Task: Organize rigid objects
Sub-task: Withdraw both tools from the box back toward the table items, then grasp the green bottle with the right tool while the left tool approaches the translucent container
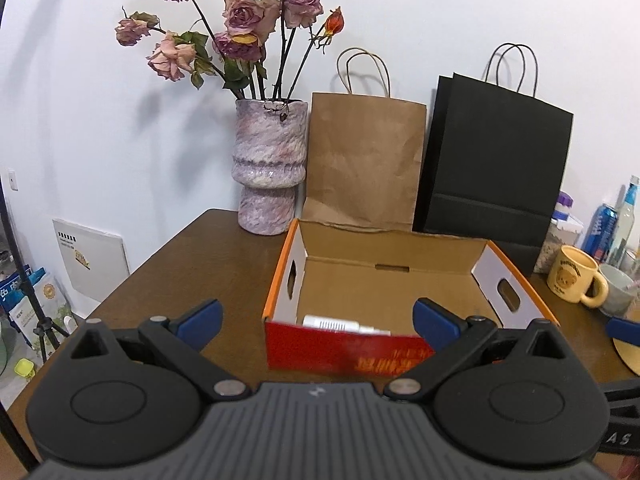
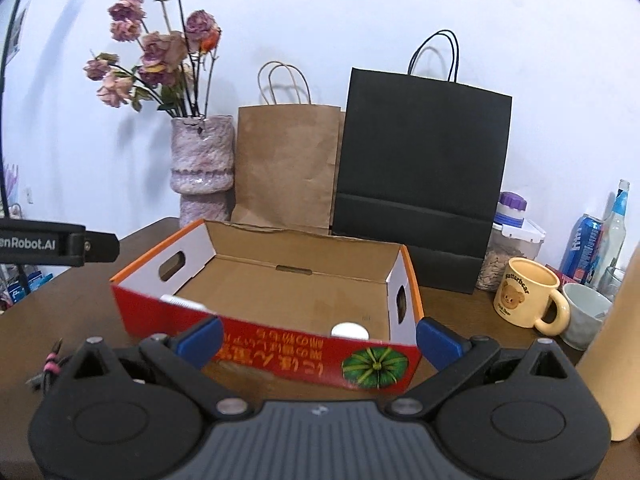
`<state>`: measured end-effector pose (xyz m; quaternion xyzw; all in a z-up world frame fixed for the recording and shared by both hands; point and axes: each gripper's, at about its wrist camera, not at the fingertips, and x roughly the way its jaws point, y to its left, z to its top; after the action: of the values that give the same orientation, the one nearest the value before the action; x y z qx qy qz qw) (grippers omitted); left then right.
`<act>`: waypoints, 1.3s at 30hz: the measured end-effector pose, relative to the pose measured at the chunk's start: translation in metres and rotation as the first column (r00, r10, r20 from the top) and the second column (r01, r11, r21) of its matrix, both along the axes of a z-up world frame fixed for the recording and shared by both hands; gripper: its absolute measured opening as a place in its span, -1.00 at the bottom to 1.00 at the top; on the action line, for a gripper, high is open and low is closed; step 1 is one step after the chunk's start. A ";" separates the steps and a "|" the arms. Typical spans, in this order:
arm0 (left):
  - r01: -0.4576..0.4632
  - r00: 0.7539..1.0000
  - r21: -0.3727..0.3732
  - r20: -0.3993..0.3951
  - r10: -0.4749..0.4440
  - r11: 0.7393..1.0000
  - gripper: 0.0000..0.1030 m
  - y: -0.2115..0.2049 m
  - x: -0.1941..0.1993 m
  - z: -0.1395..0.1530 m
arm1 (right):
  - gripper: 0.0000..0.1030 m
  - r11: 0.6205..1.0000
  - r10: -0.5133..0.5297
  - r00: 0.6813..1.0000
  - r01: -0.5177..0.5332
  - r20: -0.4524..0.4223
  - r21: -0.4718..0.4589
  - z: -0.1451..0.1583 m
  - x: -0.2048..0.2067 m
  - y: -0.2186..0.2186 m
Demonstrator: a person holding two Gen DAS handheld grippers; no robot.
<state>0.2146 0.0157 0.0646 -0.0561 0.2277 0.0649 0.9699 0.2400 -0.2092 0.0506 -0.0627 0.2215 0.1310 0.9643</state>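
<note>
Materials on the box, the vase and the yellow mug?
Box: corrugated cardboard, raw brown inside, glossy red print outside; a folded flap and die-cut handle holes show. Vase: probably glazed ceramic, mottled purple with shiny highlights. Mug: likely glazed ceramic, smooth pale yellow with a printed bear.

"enRobot.AI" on the left gripper (image 2: pixel 60 243); "Butterbear" on the yellow mug (image 2: pixel 526 294).

Both views are bright and evenly lit, with a cool cast on the white wall (image 1: pixel 400 20). The flowers (image 1: pixel 240 20) throw soft, doubled shadows leftward on it. Fisheye bending curves the worktop (image 1: pixel 180 264) edges, and dark corners vignette each frame. The box (image 1: pixel 344 350) front is motion-blurred in the left view, sharper in the right.
</note>
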 end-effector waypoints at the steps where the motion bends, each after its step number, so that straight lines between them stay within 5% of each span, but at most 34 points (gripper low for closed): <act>1: 0.003 1.000 0.000 -0.002 -0.003 1.000 1.00 0.000 -0.005 -0.002 | 1.00 1.000 0.003 1.000 -0.003 0.004 0.001 0.000 -0.006 -0.002; 12: 0.033 0.999 0.018 -0.036 -0.033 0.999 1.00 0.011 -0.057 -0.020 | 1.00 1.000 0.001 1.000 -0.001 -0.014 0.004 -0.015 -0.060 -0.041; 21: 0.056 0.995 0.026 -0.081 -0.054 0.998 1.00 0.015 -0.083 -0.051 | 1.00 0.998 -0.008 0.994 0.002 -0.113 -0.059 -0.052 -0.079 -0.063; 35: 0.048 0.993 -0.008 -0.110 -0.049 0.999 1.00 0.025 -0.087 -0.084 | 0.96 0.998 -0.053 0.978 0.047 -0.204 -0.034 -0.093 -0.049 -0.070; 39: 0.039 0.992 -0.005 -0.121 -0.040 0.999 1.00 0.026 -0.084 -0.086 | 0.77 0.999 -0.032 0.976 0.027 -0.213 -0.025 -0.094 -0.042 -0.068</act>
<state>0.1307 0.0420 -0.0217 -0.0489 0.2875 0.0486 0.9553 0.1980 -0.2770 -0.0435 -0.0554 0.3261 0.1203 0.9360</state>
